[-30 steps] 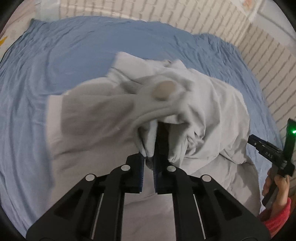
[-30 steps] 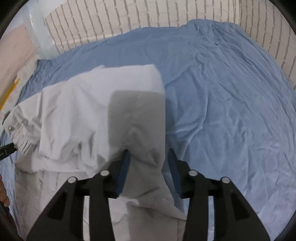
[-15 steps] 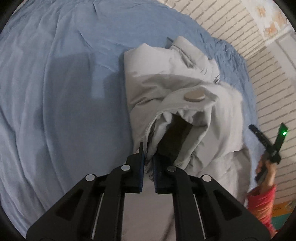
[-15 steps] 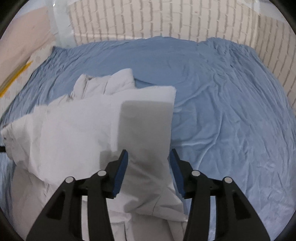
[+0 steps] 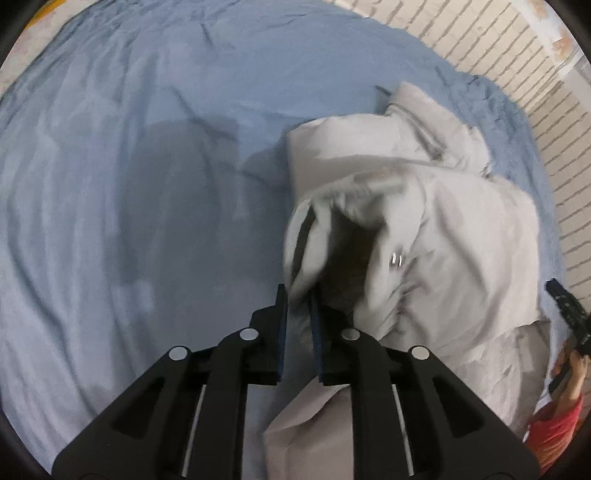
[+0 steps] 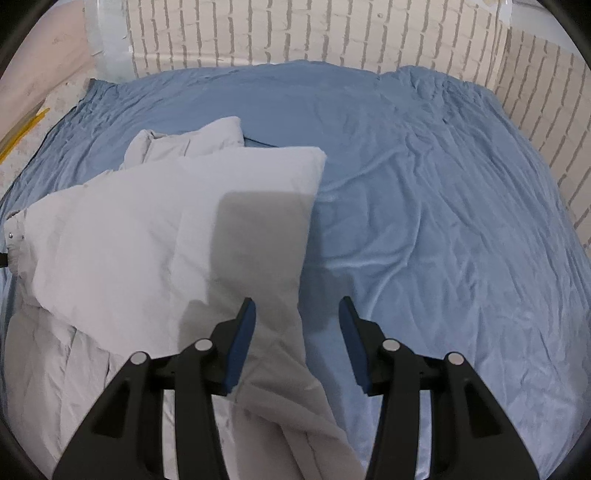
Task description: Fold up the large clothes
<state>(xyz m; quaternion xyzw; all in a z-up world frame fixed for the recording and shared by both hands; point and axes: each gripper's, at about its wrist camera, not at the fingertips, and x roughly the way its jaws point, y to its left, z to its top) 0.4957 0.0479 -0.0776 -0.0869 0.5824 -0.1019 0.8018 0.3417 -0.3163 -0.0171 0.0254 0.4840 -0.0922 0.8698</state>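
Now my left gripper (image 5: 297, 295), its jaws just loosening, pinches the cuff of the grey jacket (image 6: 177, 229) lying on the blue sheet (image 6: 424, 206); my right gripper (image 6: 297, 325) is spread, empty. I should lay this sleeve flat across the jacket before releasing.

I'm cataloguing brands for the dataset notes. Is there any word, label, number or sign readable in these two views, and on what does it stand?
None can be read.
The grey jacket shows a metal snap but no legible label or brand.
The right gripper body, seen at the edge of the left wrist view, is too blurred to show any lettering.
The blue bedsheet and the brick-pattern wall carry no text.
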